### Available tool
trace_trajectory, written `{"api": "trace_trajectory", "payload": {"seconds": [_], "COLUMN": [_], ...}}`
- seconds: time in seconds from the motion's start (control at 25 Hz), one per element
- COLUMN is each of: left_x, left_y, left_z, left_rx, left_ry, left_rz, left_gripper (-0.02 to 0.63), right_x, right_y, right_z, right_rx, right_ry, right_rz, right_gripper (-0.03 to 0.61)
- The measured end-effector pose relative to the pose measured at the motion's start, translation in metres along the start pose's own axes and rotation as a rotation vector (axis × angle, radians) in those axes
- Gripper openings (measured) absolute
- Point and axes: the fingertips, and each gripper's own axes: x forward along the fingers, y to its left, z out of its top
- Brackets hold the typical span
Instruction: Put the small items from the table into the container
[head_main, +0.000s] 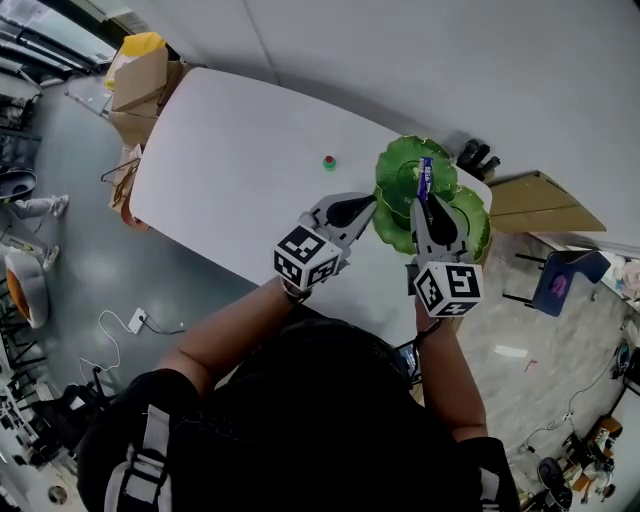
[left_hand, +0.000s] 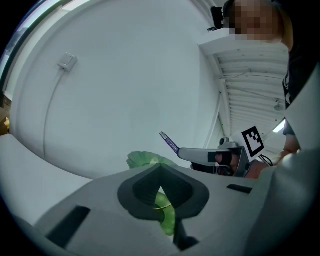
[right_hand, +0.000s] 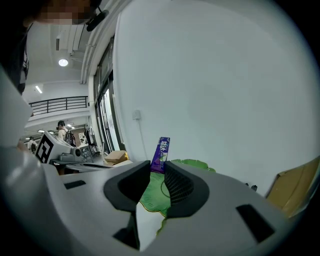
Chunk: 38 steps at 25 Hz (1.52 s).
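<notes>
Sight of a small red-and-green item (head_main: 328, 162) is given by the head view alone: it lies on the white worktop (head_main: 230, 150), near the green leaf-shaped dish (head_main: 398, 170), to its left. The left gripper (head_main: 370, 203) is held at the dish's near-left rim; in its own view the jaws are shown pressed together. A purple packet (head_main: 425, 178) is pinched by the right gripper (head_main: 424, 200) over the dish, its clamped end shown only in the right gripper view.
</notes>
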Motion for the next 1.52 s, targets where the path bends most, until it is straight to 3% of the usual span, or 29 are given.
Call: {"api": "trace_trajectory", "payload": {"seconds": [0.56, 1.2, 1.52], "left_x": [-0.004, -0.039, -0.053], "left_y": [-0.007, -0.095, -0.140], "left_z": [-0.003, 0.008, 0.002], "left_rx": [0.005, 0.085, 0.120], "left_ry": [-0.002, -0.079, -0.096], "left_rz": [0.002, 0.012, 0.006], "left_gripper": [0.005, 0.005, 0.005], "right_x": [-0.013, -0.106, -0.158], "right_y": [0.002, 0.032, 0.046], "right_z": [-0.005, -0.003, -0.008], "right_rx": [-0.003, -0.051, -0.084], "right_ry": [-0.010, -0.081, -0.122], "right_rz": [-0.004, 0.052, 0.074], "right_gripper": [0.100, 0.097, 0.043]}}
